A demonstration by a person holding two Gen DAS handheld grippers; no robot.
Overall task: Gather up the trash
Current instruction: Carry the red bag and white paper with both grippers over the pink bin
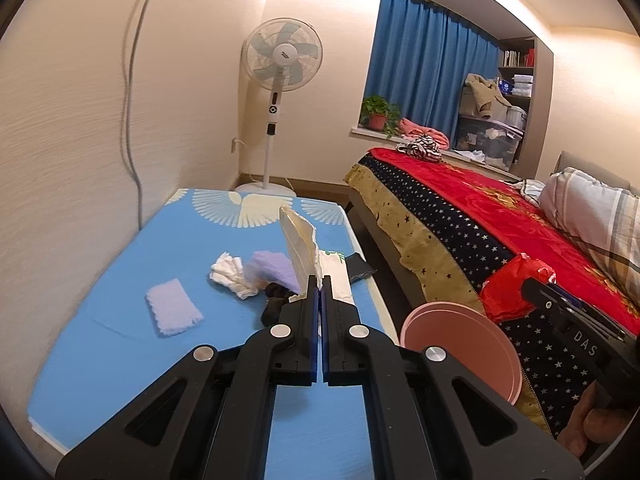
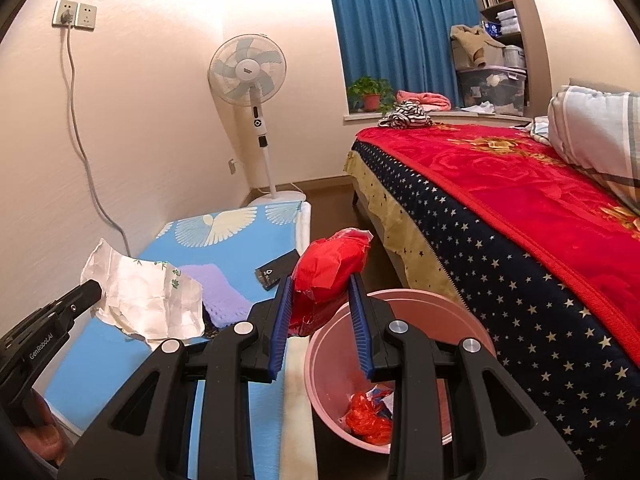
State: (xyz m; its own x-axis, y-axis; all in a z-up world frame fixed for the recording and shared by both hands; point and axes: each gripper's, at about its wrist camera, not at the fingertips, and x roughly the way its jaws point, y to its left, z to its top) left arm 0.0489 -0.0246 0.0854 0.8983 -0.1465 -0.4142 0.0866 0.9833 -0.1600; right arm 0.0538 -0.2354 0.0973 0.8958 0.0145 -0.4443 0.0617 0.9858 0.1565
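Red bag (image 2: 330,270) gripped between right fingers (image 2: 284,312); left fingers (image 1: 310,292) pinch white paper (image 1: 300,240).

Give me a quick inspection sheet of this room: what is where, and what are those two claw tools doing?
Surface: blue mat by the wall.
Job's things: pink bin between mat and bed, red scraps inside; white paper; red bag; tissue wad; two purple pads on the mat.
Clutter: small black box at the mat's edge; clothes on the bed.
Grippers: left gripper shut on the white paper; right gripper shut on the red bag, above the bin.
Cables: grey cable hangs from a wall socket.
Surroundings: fan, blue curtain, potted plant, shelves.
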